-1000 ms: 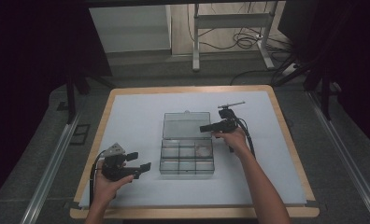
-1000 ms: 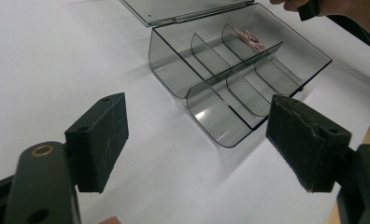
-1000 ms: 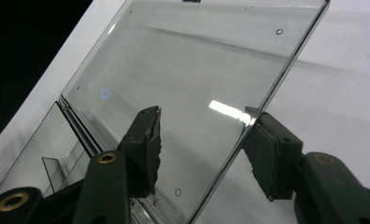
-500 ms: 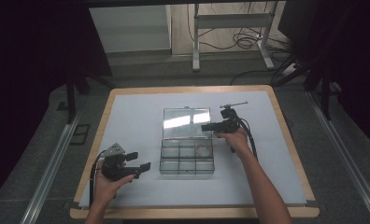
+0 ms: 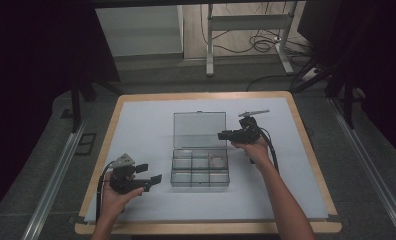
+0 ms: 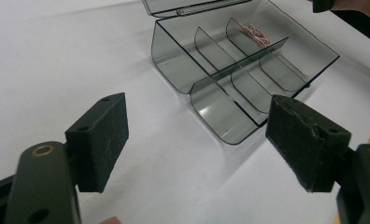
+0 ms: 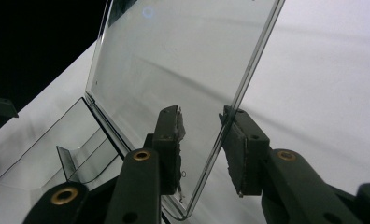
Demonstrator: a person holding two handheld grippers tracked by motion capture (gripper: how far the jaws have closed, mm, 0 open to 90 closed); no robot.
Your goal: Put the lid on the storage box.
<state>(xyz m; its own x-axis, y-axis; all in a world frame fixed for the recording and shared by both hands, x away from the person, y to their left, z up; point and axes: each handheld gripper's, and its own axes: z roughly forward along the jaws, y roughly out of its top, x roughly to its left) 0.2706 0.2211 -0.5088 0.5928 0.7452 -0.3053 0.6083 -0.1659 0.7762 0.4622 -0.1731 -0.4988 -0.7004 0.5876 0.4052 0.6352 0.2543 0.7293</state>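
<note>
Both right tongs [image 7: 202,140] closing astride the lid [image 7: 174,60] edge, one pad touching.

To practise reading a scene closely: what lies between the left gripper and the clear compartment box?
Nothing: in the left gripper view, bare white table surface runs from the open left gripper to the compartment box. The high view agrees.

Right tool [image 7: 202,135] narrower around lid [image 7: 174,60]

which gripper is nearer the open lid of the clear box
Right. The right gripper has its fingers either side of the lid edge. The left gripper sits open on the table, left of the box.
</note>
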